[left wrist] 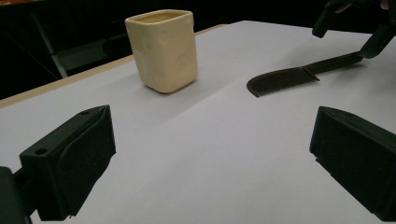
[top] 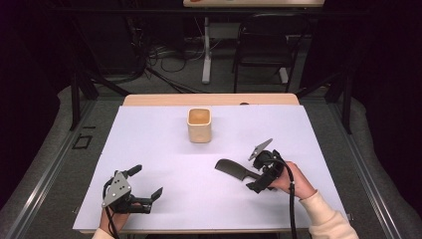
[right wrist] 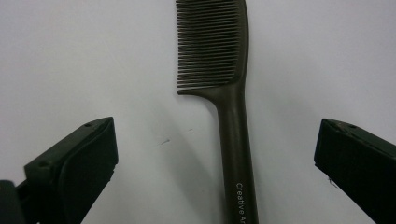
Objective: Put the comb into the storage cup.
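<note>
A black comb (top: 233, 169) lies flat on the white table cover (top: 164, 149), teeth end pointing left. My right gripper (top: 255, 173) is open and straddles the comb's handle. In the right gripper view the comb (right wrist: 233, 107) runs up between the two jaws of my right gripper (right wrist: 215, 144), and neither jaw touches it. A cream square cup (top: 199, 125) stands upright at the middle back. My left gripper (top: 146, 182) rests open at the front left, holding nothing. In the left gripper view my left gripper (left wrist: 210, 163) faces the cup (left wrist: 163, 51) and the comb (left wrist: 299, 74).
The wooden table edge (top: 209, 99) shows beyond the white cover. A black chair (top: 263, 45) and a desk leg (top: 206, 50) with cables stand on the floor behind the table. Bare white cover lies between the two grippers.
</note>
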Tool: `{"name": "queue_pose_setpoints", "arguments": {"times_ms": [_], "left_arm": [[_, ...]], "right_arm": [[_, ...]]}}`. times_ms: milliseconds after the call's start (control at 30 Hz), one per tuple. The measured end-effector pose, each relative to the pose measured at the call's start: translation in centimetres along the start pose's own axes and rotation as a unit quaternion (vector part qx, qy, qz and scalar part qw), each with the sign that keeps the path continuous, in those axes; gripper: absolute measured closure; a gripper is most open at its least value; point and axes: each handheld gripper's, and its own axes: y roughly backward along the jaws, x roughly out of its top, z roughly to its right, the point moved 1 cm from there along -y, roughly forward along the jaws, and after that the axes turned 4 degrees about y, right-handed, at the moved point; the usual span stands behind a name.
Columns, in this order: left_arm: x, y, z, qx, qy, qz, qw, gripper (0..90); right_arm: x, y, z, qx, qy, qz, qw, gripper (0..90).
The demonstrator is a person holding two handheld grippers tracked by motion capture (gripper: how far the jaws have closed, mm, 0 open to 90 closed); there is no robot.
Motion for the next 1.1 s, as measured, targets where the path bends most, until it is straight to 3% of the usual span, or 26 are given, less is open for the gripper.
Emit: {"name": "queue_pose_setpoints", "arguments": {"times_ms": [400,700,900,1100], "left_arm": [[0.0,0.1,0.0,0.001,-0.002,0.0,1.0,0.2],[0.0,0.1,0.0,0.001,0.0,-0.001,1.0,0.2],[0.0,0.1,0.0,0.001,0.0,-0.001,1.0,0.2],[0.0,0.1,0.0,0.001,0.0,-0.001,1.0,0.2]], "right_arm": [[0.6,-0.1,-0.2,-0.006,0.011,-0.008,0.9999,1.2],[1.0,-0.4,-0.5,-0.025,0.026,-0.02,0.9992,25.0],[1.2,-0.8,-0.7,-0.031,0.044,-0.038,0.9978,50.6],[1.5,-1.4,-0.8,-0.038,0.057,-0.059,0.9959,58.8]]}}
